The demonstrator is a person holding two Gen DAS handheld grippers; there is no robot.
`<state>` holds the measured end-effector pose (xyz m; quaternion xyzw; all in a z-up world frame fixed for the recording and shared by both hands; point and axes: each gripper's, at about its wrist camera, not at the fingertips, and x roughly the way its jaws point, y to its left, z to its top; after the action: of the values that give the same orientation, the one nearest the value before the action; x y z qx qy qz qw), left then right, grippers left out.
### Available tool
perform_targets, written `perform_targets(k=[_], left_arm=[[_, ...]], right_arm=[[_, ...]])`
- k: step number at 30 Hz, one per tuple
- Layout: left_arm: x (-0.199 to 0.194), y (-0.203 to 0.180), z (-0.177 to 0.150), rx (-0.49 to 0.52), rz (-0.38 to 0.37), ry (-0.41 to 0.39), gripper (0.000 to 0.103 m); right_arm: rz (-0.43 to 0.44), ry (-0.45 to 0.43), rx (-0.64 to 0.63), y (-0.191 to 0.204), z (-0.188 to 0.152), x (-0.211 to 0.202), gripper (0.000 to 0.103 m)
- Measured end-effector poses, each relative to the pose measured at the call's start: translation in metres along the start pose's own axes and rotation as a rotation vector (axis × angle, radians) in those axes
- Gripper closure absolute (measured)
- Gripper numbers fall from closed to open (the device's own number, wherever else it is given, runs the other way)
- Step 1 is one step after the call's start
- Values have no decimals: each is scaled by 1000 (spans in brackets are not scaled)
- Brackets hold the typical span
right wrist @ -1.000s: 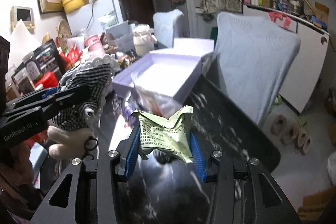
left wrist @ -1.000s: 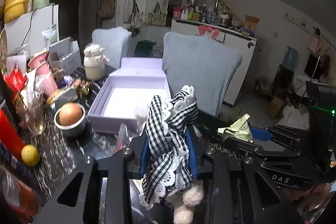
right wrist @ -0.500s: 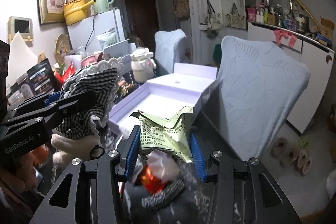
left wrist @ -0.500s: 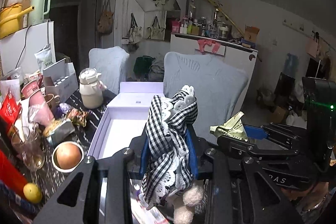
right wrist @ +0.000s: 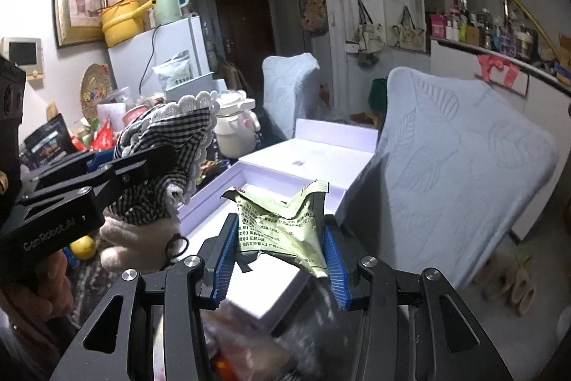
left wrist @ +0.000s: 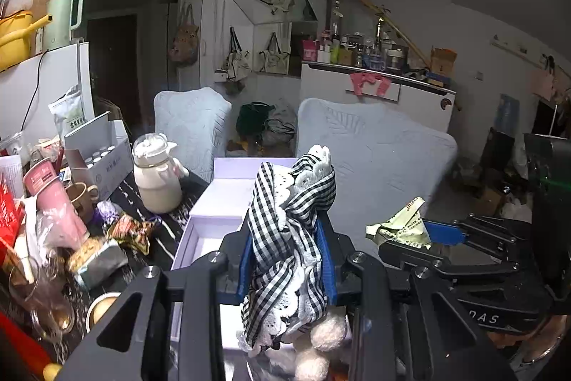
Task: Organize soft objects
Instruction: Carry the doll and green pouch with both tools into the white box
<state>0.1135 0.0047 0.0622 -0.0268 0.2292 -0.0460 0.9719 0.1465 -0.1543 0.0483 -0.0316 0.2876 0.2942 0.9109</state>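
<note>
The right gripper (right wrist: 282,250) pinches a crumpled pale-green foil packet (right wrist: 282,220) between its blue pads, above an open lilac cardboard box (right wrist: 307,163). At left, the left gripper (right wrist: 117,174) clamps a black-and-white gingham plush doll (right wrist: 167,145).

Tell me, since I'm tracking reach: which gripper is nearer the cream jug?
Left. The left gripper, holding the doll, is on the cream jug side; the right gripper is farther off.

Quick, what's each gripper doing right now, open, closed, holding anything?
Left gripper: closed on the checkered plush doll.
Right gripper: closed on the crumpled green packet.
</note>
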Motion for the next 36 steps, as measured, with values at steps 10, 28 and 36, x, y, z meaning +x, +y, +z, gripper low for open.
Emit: perform_targets(k=[10,28,36], left_arm=[[56,22,21,-9,3,11,72],[162,81,3,-72,69,238,72],[187,93,-15,-103,78,341,72]], right_arm=[[10,-15,-20,-18,35,50,58],[92,118,8,-26,48,161,58],[83,199,54,-35,35,194,58]])
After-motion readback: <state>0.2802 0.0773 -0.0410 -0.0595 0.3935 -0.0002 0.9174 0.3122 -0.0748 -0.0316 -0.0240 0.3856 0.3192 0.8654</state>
